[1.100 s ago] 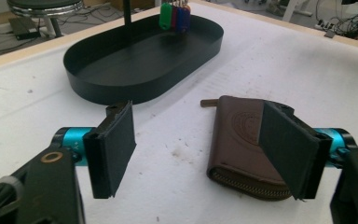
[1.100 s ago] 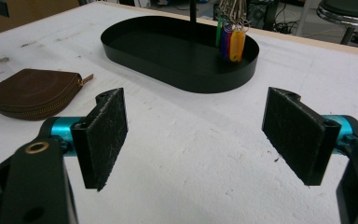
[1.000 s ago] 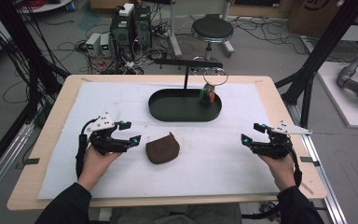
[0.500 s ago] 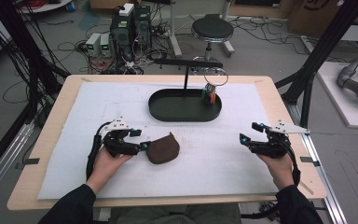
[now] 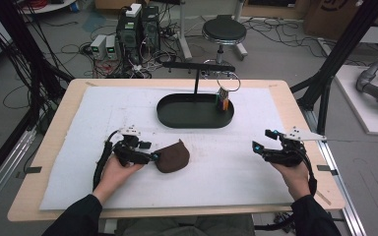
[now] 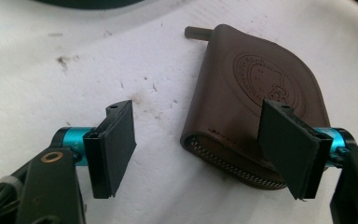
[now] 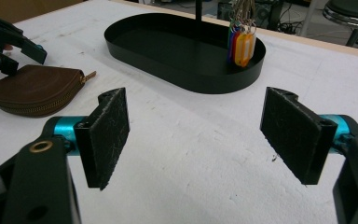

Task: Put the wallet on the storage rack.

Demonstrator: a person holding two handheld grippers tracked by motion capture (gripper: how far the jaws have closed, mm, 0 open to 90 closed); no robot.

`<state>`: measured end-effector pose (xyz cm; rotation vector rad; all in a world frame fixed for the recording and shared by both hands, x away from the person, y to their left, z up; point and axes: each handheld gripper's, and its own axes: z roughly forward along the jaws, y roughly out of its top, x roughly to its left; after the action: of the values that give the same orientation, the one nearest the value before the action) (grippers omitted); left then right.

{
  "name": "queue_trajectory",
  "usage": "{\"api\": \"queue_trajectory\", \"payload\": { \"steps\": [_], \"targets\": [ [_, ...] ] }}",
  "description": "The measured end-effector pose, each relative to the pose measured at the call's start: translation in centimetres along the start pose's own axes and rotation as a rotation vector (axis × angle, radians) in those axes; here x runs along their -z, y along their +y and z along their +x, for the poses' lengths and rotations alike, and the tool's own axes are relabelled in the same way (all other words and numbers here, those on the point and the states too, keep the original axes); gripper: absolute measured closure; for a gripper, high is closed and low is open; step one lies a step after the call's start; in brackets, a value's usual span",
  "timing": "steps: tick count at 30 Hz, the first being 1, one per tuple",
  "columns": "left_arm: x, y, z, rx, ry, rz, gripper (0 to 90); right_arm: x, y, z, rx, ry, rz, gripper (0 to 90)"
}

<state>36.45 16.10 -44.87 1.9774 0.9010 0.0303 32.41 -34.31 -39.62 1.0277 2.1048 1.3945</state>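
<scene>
my left gripper (image 6: pixel 200 149) gapes wide, holding nothing, one jaw over the brown zip pouch (image 6: pixel 256 112) at frame right. right gripper (image 7: pixel 196 135) wide open, empty, low centre; pouch (image 7: pixel 35 88) at upper left.

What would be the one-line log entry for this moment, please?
left gripper: open, at pouch edge | pouch: flat on mat, zipped | right gripper: open, idle over mat | tray: behind, holds key tags

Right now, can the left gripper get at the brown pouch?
Probably yes. The left gripper has its jaws open right at the pouch, one jaw already over its edge, and nothing lies between them on the white mat.
</scene>
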Motion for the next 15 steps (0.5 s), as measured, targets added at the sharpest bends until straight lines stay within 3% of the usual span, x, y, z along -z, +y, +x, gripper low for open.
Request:
{"api": "queue_trajectory", "payload": {
  "steps": [4, 5, 6, 7, 15],
  "targets": [
    [-0.12, -0.06, 0.28, 0.031, -0.028, 0.006, 26.8, -0.12, 0.01, 0.09, 0.001, 0.005, 0.005, 24.4],
    [-0.09, -0.06, 0.3, 0.03, -0.056, 0.008, 30.0, -0.15, 0.02, 0.13, 0.0, 0.006, 0.007, 24.4],
    [-0.05, -0.08, 0.25, 0.03, -0.088, 0.006, 46.7, -0.22, 0.04, 0.15, 0.006, 0.006, 0.007, 24.4],
    [-0.02, -0.07, 0.16, 0.018, -0.109, 0.005, 46.7, -0.22, 0.04, 0.15, 0.006, 0.006, 0.007, 24.4],
    [0.02, 0.07, -0.45, -0.025, -0.087, 0.005, 57.6, -0.35, 0.13, 0.27, 0.008, 0.011, 0.008, 24.8]
  ]
}}
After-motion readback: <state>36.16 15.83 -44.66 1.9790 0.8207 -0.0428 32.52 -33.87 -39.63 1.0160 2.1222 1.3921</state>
